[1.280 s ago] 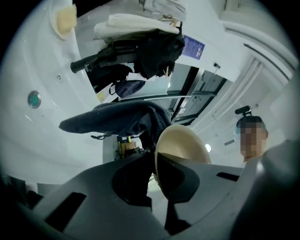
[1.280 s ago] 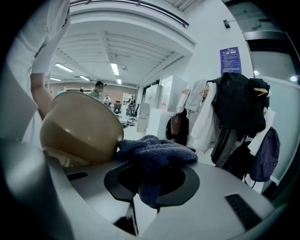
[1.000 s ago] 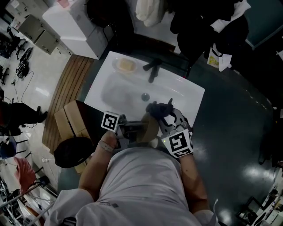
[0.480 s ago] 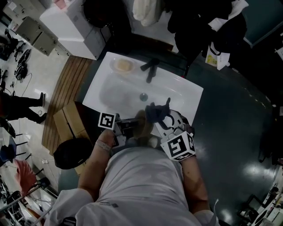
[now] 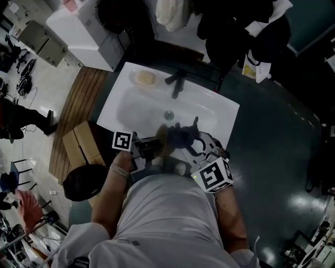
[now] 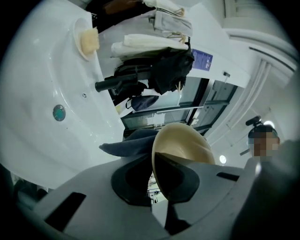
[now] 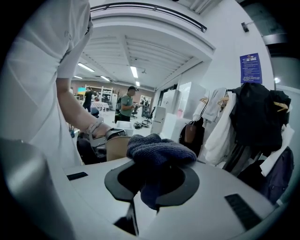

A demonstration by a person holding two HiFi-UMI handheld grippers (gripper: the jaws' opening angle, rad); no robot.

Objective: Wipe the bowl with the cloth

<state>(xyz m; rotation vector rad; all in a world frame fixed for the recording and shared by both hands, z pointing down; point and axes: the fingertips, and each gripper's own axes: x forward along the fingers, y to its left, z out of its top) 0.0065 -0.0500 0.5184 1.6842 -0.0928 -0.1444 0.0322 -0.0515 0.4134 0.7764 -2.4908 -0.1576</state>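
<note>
A tan bowl (image 5: 164,141) is held on edge over the front rim of the white sink (image 5: 131,107), with my left gripper (image 5: 149,146) shut on its rim. In the left gripper view the bowl (image 6: 185,145) stands between the jaws of the left gripper (image 6: 152,173), and the dark blue cloth (image 6: 126,143) lies against its left side. My right gripper (image 5: 196,144) is shut on the cloth (image 5: 181,133) and presses it to the bowl. The right gripper view shows the cloth (image 7: 159,150) bunched in my right gripper (image 7: 152,183), with the bowl (image 7: 117,147) behind it.
A black faucet (image 5: 177,84) and a dish with a yellowish soap (image 5: 144,77) sit at the sink's back. The drain (image 5: 168,113) is mid-basin. Cardboard boxes (image 5: 81,141) and a black round bin (image 5: 86,180) stand at the left. Hanging clothes (image 5: 178,13) crowd the back.
Both grippers, with bowl and cloth, have shifted a little farther over the sink. The cloth has slid leftward across the bowl.
</note>
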